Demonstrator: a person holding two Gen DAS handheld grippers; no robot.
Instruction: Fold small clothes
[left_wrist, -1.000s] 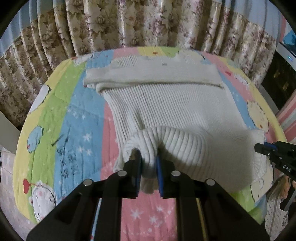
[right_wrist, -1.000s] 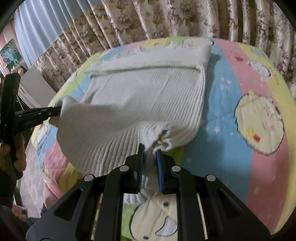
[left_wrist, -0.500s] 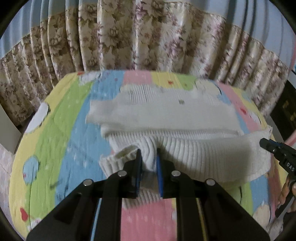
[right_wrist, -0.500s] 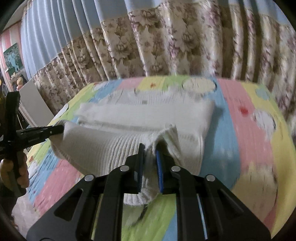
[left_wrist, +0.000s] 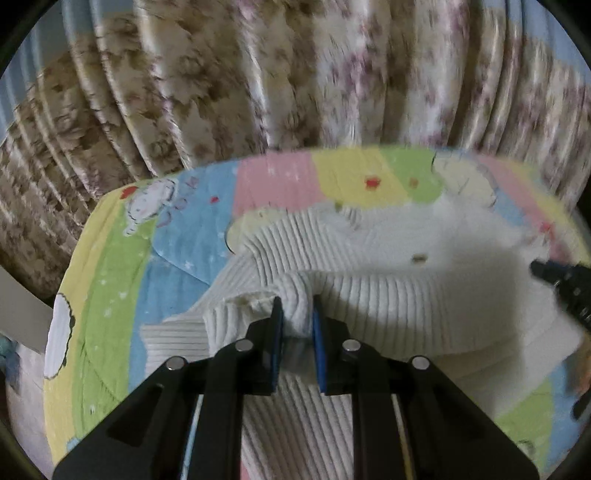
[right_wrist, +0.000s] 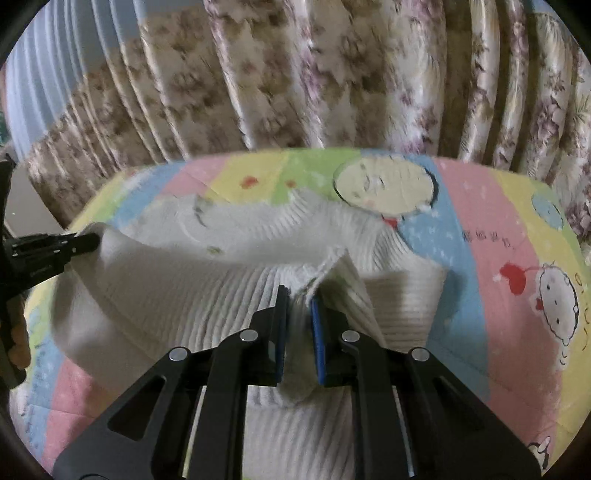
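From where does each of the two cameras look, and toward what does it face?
Left wrist: sits on the left gripper, facing the curtain; its jaws pinch the sweater.
Right wrist: sits on the right gripper, facing likewise; its jaws pinch the same hem; a hand shows at the left edge.
Shared: sweater, quilt, curtain, and each sees the other gripper.

We see a cream ribbed-knit sweater (left_wrist: 388, 295) lying on the bed, its near hem lifted and doubled toward the far end.
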